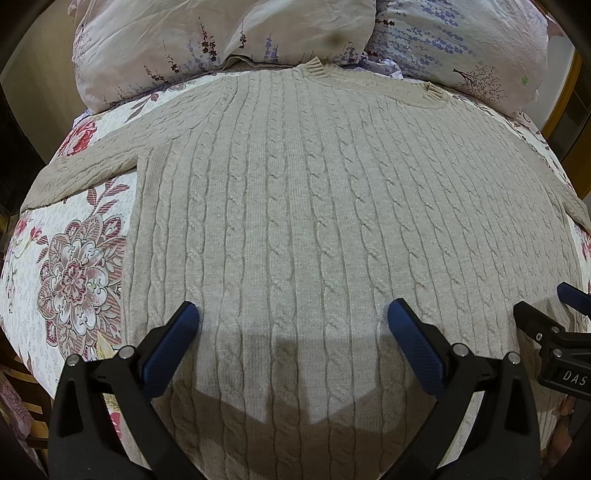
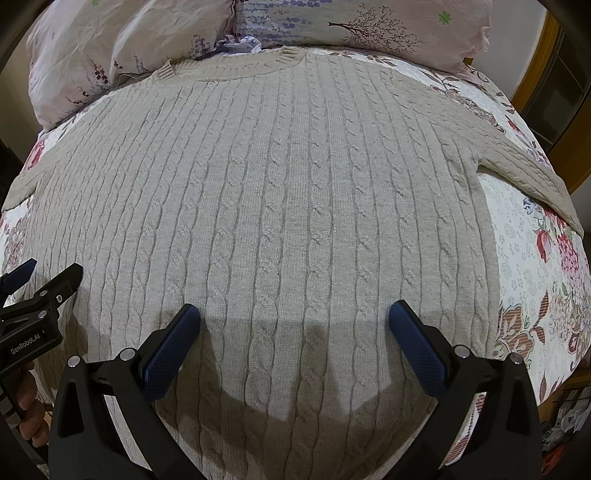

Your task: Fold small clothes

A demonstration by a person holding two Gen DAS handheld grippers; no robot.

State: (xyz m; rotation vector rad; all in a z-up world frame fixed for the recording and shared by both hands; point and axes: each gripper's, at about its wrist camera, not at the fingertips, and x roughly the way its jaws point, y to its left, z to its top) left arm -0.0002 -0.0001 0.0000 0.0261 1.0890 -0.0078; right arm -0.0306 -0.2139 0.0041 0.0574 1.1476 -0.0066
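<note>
Lying flat mid-frame, the beige cable-knit sweater [image 1: 314, 221] covers the floral quilt [image 1: 74, 266], collar toward the pillows [image 1: 221, 37] at top. Soft, thick, stretchy knit, probably grippy; you'd pinch hem corners or sleeve ends. Left gripper [image 1: 293, 317] and right gripper [image 2: 294, 317] gape wide, holding nothing.

The sweater [image 1: 314, 206] under my tongs is pale beige, knitted in vertical cable ribs. My left tongs [image 1: 293, 317] and right tongs [image 2: 294, 317] are black with dark blue textured pads [image 1: 173, 343]. The bedspread [image 1: 77, 266] is white with pink and maroon flowers. The pillows [image 1: 221, 33] are pale pink-white, printed with purple sprigs.
</note>
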